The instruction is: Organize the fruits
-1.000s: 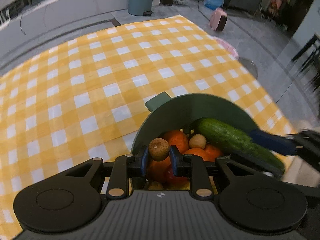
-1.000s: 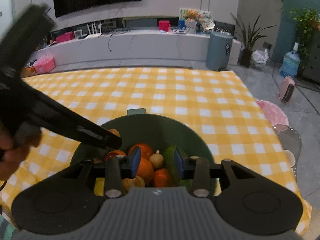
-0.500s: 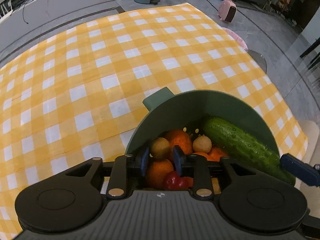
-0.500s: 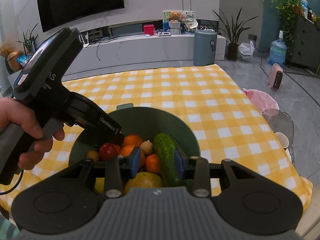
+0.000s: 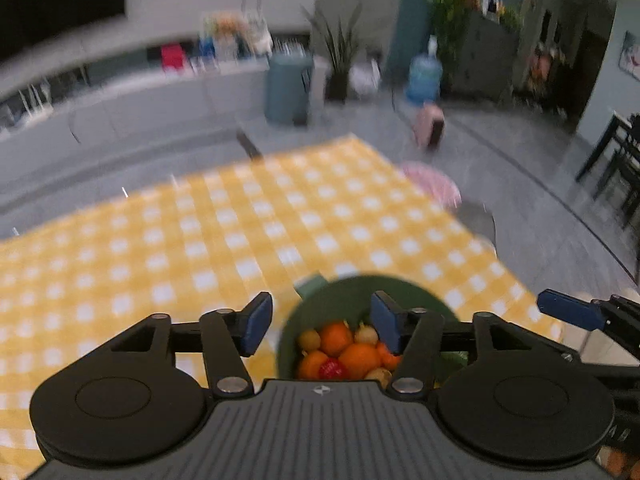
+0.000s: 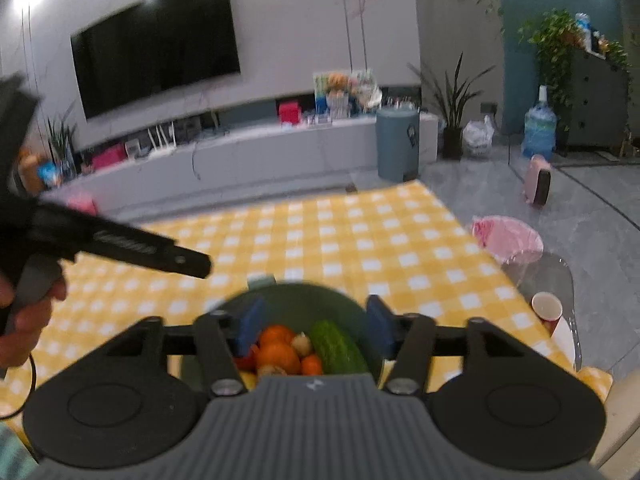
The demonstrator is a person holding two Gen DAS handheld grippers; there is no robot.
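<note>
A dark green bowl (image 5: 340, 300) (image 6: 296, 298) sits on the yellow checked tablecloth near the table's front. It holds oranges (image 5: 360, 358) (image 6: 278, 354), small brown round fruits (image 5: 309, 338), a red fruit (image 5: 333, 368) and a cucumber (image 6: 338, 346). My left gripper (image 5: 322, 326) is open and empty, above and behind the bowl. My right gripper (image 6: 314, 326) is open and empty, above the bowl. The left gripper's body shows in the right wrist view (image 6: 132, 246), held by a hand.
The yellow checked tablecloth (image 5: 200, 240) (image 6: 360, 240) stretches beyond the bowl. A pink stool (image 6: 508, 236) and a paper cup (image 6: 546, 308) stand by the table's right edge. A grey bin (image 6: 398, 144) and a TV shelf lie behind.
My left gripper let go of the small brown fruit into the bowl, opened wide and pulled up and back. My right gripper also opened wider and rose away from the bowl.
</note>
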